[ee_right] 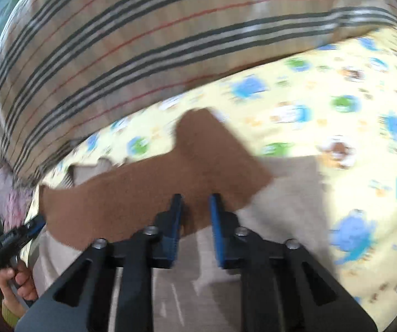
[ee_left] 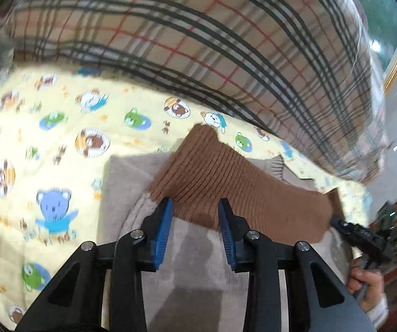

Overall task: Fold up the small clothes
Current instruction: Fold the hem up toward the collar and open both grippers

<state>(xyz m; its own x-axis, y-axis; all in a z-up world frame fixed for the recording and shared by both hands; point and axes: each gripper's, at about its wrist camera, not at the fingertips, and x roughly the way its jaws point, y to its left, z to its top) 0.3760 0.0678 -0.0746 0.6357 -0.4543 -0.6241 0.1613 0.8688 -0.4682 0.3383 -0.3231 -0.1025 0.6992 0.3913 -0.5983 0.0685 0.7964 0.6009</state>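
A beige knit sweater (ee_left: 132, 177) with a wide brown ribbed hem (ee_left: 212, 171) lies flat on a yellow bear-print quilt (ee_left: 60, 138). My left gripper (ee_left: 195, 203) stands over the hem's near edge. Its blue pads are apart, the edge lies between them, and the cloth is undisturbed. My right gripper (ee_left: 345, 227) reaches the same hem at its right end. In the right wrist view the right gripper (ee_right: 195, 199) has its pads close together, with the brown hem (ee_right: 143, 188) puckered between them. The left gripper (ee_right: 29, 228) shows at that view's left edge, and beige cloth (ee_right: 287, 193) lies to the right.
A large plaid pillow or blanket (ee_left: 198, 41) (ee_right: 115, 41) bulges just behind the sweater. The quilt (ee_right: 336, 110) spreads wide on both sides. A hand (ee_left: 364, 279) holds the right gripper's handle, and another hand (ee_right: 18, 282) holds the left one.
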